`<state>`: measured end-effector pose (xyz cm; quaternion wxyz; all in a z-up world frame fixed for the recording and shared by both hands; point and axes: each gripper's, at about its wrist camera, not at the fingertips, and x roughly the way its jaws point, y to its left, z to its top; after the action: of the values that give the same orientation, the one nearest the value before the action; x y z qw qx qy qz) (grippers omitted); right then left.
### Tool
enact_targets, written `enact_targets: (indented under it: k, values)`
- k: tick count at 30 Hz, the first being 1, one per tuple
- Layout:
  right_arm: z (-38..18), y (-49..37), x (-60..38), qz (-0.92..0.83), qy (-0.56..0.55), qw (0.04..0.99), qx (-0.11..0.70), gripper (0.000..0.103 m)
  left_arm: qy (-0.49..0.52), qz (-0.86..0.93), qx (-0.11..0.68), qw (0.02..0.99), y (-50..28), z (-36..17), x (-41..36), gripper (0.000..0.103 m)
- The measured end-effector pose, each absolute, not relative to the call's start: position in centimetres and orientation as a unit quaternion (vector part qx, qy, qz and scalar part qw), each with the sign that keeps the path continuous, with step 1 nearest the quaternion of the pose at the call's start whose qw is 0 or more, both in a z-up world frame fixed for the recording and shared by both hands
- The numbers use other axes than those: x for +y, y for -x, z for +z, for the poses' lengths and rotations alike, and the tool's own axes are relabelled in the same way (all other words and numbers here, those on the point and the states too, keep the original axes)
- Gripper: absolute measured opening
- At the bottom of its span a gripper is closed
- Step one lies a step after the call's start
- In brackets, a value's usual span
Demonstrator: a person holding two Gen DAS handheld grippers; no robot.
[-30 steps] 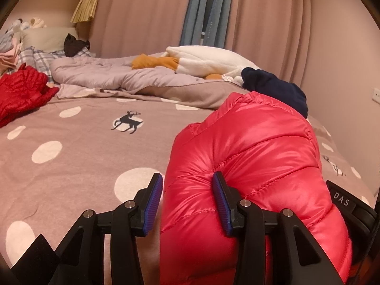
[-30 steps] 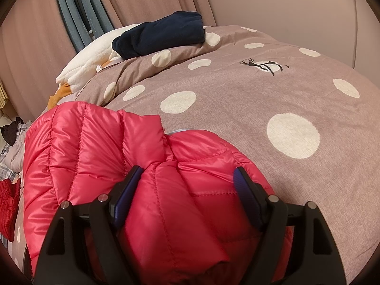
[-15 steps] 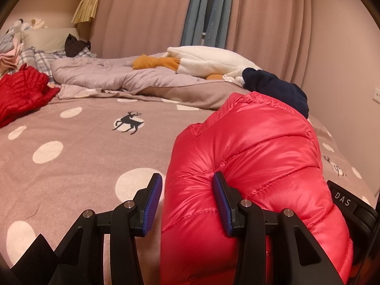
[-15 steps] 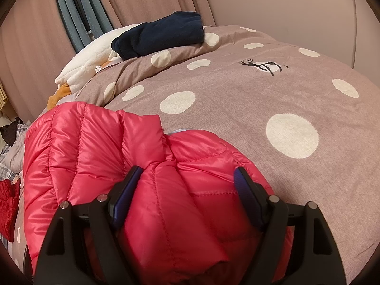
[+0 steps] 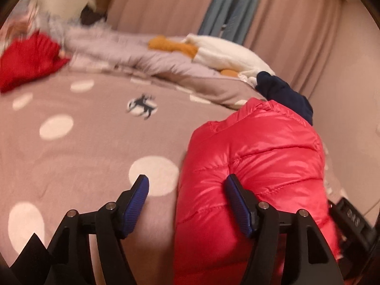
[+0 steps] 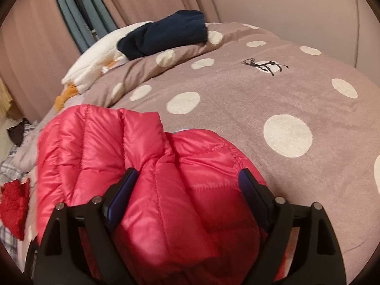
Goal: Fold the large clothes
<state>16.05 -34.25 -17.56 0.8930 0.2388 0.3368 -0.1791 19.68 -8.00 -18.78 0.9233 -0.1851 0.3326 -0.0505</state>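
A puffy red down jacket (image 5: 261, 154) lies folded into a bundle on the dotted mauve bed cover (image 5: 83, 154). My left gripper (image 5: 186, 190) sits at the bundle's left edge with its jaws opening. Its right pad rests against the jacket, while the left pad stands free over the cover. In the right wrist view the jacket (image 6: 99, 147) bulges up between the fingers of my right gripper (image 6: 187, 182). Those jaws are also opening and stand wide on either side of the bundle.
A folded navy garment (image 6: 166, 38) lies on the rumpled duvet behind the jacket, next to a white plush (image 5: 225, 52). A crumpled red garment (image 5: 26, 59) lies at the far left. Curtains (image 5: 166, 4) and a wall close off the back.
The left jaws have spread and the left pad has come away from the jacket's edge. The left view has shifted and rolled. The right jaws have widened slightly around the bundle.
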Motion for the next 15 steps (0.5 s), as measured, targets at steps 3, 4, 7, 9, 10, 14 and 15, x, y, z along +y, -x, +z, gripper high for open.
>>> enact_targets:
  k: [3, 4, 7, 9, 10, 14, 15]
  values:
    - [-16.3, -14.5, -34.6, -0.152, -0.243, 0.904, 0.316, 0.102, 0.237, -0.084, 0.353, 0.901, -19.3, -18.6, -6.2, 0.077]
    - [-15.8, -13.9, -34.7, -0.150, -0.245, 0.906, 0.310, 0.102, 0.253, -0.092, 0.357, 0.895, -19.2, -18.5, -5.8, 0.086]
    - [-14.0, -11.8, -35.6, -0.144, -0.258, 0.913, 0.281, 0.102, 0.321, -0.130, 0.363, 0.865, -18.8, -18.5, -3.8, 0.102]
    - [-13.2, -10.9, -36.1, -0.129, -0.269, 0.915, 0.273, 0.102, 0.326, -0.153, 0.368, 0.858, -18.6, -18.2, -3.5, 0.102]
    - [-13.0, -10.6, -36.5, -0.119, -0.275, 0.914, 0.272, 0.102, 0.314, -0.167, 0.377, 0.855, -18.6, -18.1, -3.4, 0.102]
    - [-13.4, -9.6, -38.1, -0.092, -0.315, 0.905, 0.271, 0.102, 0.305, -0.161, 0.393, 0.852, -18.4, -18.6, -3.0, 0.102]
    - [-14.0, -9.3, -38.9, -0.093, -0.339, 0.895, 0.275, 0.102, 0.316, -0.154, 0.401, 0.846, -18.6, -19.2, -2.7, 0.102]
